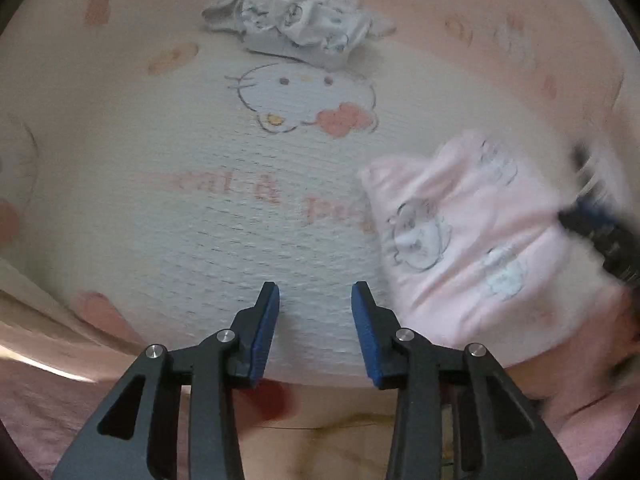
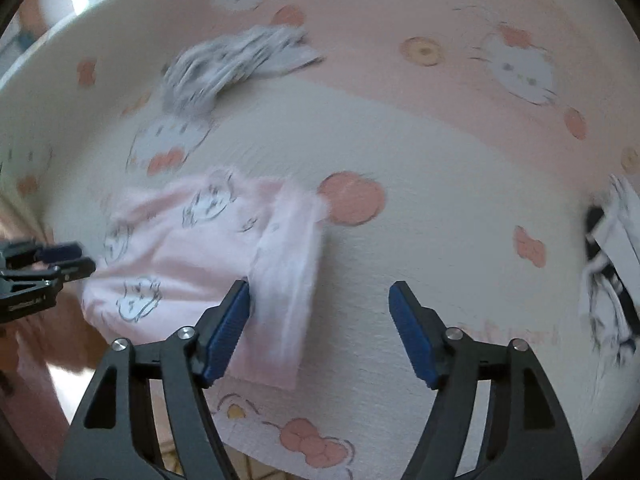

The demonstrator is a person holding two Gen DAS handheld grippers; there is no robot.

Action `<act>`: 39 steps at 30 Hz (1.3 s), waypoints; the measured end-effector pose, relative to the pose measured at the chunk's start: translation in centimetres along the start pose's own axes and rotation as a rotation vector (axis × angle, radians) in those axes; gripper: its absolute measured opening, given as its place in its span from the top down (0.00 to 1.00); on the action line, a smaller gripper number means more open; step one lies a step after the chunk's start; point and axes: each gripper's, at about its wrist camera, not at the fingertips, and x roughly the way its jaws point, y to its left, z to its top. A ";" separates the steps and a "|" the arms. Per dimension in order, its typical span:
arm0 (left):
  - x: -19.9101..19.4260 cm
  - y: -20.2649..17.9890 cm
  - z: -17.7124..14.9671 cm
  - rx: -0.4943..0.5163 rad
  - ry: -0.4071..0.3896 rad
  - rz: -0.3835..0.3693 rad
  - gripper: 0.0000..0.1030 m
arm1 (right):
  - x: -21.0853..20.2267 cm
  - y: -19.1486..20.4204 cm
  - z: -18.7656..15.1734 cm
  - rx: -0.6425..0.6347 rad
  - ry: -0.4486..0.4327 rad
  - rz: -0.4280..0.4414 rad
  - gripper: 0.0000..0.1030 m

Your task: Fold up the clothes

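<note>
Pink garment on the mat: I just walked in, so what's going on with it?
A person with two handheld grippers is folding clothes on a cartoon-cat mat. The pink garment lies partly folded. The right gripper and left gripper are both open, holding nothing. A crumpled grey garment waits farther back.

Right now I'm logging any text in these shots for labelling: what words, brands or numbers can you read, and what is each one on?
"eal &" then a cut-off word starting "P", partly blurred: pink lettering printed on the mat.
Faint pink lettering on the same mat in the right wrist view: too blurred to read.
Small pale marking on the left hand-held gripper: too small to read.
The pink garment and grey garment carry cartoon drawings only, no readable words.
</note>
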 end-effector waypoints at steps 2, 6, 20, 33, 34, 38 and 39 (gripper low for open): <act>-0.2 -1.3 -0.2 0.037 0.000 -0.077 0.63 | -0.5 -0.6 0.1 0.053 -0.024 0.046 0.31; 1.6 -4.7 -0.8 0.182 0.060 0.048 0.51 | 0.5 0.9 -0.5 -0.032 0.048 -0.007 0.32; 2.9 -4.5 4.2 0.037 -0.022 0.071 0.53 | 5.1 1.2 3.8 -0.054 0.046 0.015 0.33; 0.6 -1.6 2.8 -0.145 -0.100 0.239 0.56 | 2.0 -3.6 3.4 0.147 -0.013 0.064 0.29; 0.6 -1.8 2.6 -0.142 -0.097 0.251 0.55 | 1.9 -3.3 3.1 0.136 -0.006 0.056 0.31; -0.4 -0.9 1.9 -0.197 -0.086 0.153 0.57 | 1.8 -2.1 2.0 0.093 0.020 0.027 0.30; -0.9 -0.7 1.9 -0.208 -0.082 0.091 0.57 | 1.7 -1.8 1.7 0.083 0.027 0.020 0.30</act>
